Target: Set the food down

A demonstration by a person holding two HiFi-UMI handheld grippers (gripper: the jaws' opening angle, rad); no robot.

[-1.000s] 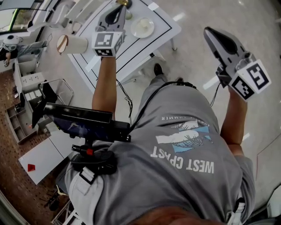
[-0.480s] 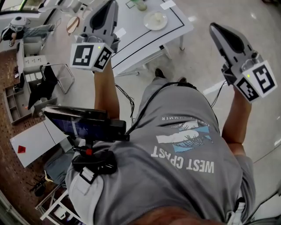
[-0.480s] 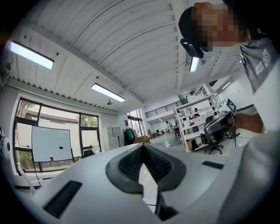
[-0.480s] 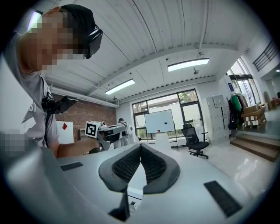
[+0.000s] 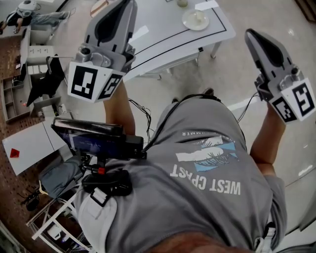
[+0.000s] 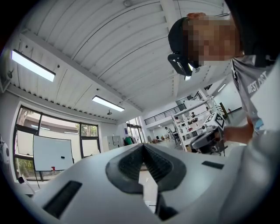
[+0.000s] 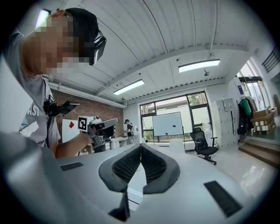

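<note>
Both grippers are empty. The left gripper (image 5: 127,7) is up at 11 o'clock in the head view with its jaws pressed together on nothing, and the left gripper view shows only ceiling and room past the pads. The right gripper (image 5: 253,34) at 2 o'clock is the same, jaws together with nothing pinched. The only candidate I see for the food is a small pale lump on the round white plate (image 5: 195,20), at 1 o'clock on the white desk (image 5: 163,37), well apart from both grippers. It's too small to identify, and I can't tell its shape or texture. My read is that the set-down is already done or not under way, since nothing is being carried. The next move needs no grip, just keeping both grippers off the desk edge.
</note>
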